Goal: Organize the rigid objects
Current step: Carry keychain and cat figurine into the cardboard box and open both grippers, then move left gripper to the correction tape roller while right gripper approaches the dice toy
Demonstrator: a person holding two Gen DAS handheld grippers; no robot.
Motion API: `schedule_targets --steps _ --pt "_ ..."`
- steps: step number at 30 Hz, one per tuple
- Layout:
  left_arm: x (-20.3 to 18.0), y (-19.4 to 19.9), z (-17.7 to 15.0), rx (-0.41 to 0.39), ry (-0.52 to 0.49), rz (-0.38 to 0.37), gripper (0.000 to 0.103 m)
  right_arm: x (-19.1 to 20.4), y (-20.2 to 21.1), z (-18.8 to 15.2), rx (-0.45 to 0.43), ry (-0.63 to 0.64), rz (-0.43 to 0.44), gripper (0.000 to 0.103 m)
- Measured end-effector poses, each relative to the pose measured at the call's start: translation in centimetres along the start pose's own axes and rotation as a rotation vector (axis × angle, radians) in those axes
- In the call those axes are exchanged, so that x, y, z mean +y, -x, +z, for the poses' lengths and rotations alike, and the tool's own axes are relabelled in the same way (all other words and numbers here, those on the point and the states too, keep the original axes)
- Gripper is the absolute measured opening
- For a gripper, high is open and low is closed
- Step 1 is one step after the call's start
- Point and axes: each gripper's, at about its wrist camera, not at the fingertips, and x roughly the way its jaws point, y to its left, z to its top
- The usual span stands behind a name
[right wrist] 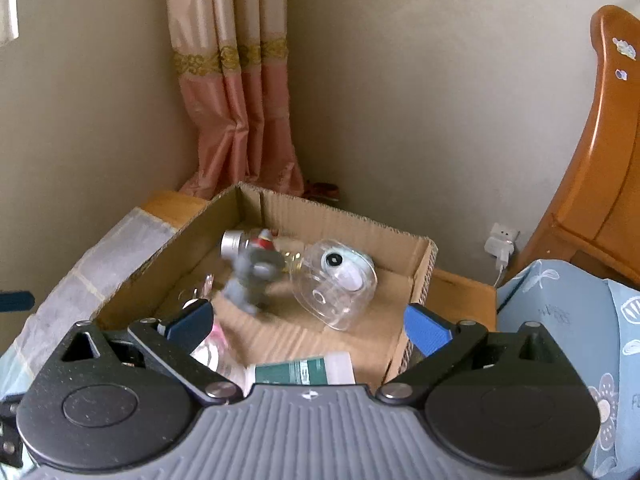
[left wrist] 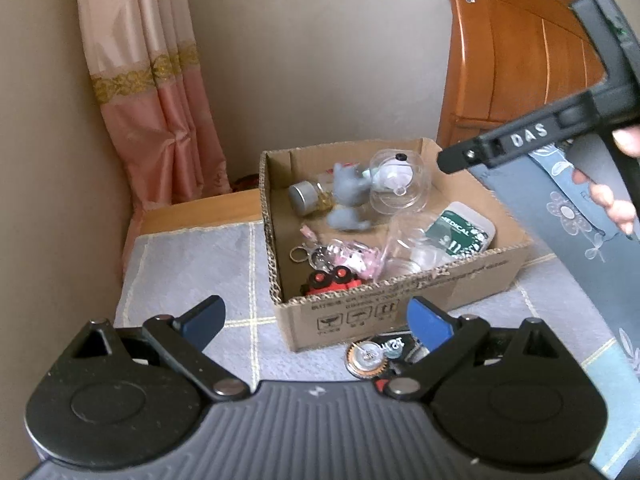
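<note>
A cardboard box (left wrist: 404, 300) stands on a grey checked cloth. It holds a grey toy figure (left wrist: 349, 196), a silver-capped jar (left wrist: 305, 197), a clear round container (left wrist: 400, 178), a green and white medical case (left wrist: 460, 232), a pink keychain toy (left wrist: 352, 258) and a red and black toy car (left wrist: 332, 282). My left gripper (left wrist: 316, 320) is open and empty in front of the box. A gear-shaped metal piece (left wrist: 366, 358) lies on the cloth by its right finger. My right gripper (right wrist: 308, 326) is open and empty above the box (right wrist: 420, 276); the grey figure (right wrist: 256, 276) looks blurred.
A wooden headboard (left wrist: 516, 52) stands at the right, a pink curtain (left wrist: 160, 92) in the corner. A blue flowered pillow (right wrist: 580, 328) lies right of the box. A wall socket with a plug (right wrist: 502, 242) is behind it. The right gripper's body (left wrist: 532, 140) reaches over the box.
</note>
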Motion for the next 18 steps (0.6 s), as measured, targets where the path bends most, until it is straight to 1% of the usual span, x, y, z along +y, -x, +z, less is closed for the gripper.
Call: schedule_targets --steps 5,8,12,15,18 --pt "0.1 0.4 -0.5 0.003 0.027 -0.001 0.097 0.1 1.8 -1.7 -0.007 -0.018 -0.005 0.103" --pt "0.2 0.8 -0.7 0.002 0.033 0.014 0.097 0.3 2.8 -3.0 -0.003 -0.048 0.006 0.103" --pt "0.9 1.1 -1.2 -0.012 0.056 0.074 0.097 1.3 3.8 -5.6 0.004 -0.074 0.033 0.103" --pt "2.1 1.0 -1.8 -0.01 0.105 0.117 0.097 3.0 3.9 -7.8 0.021 -0.069 0.061 0.103" --pt "3.3 1.0 -2.5 -0.007 0.16 0.154 0.097 5.3 3.2 -9.5 0.056 -0.048 0.096 0.103"
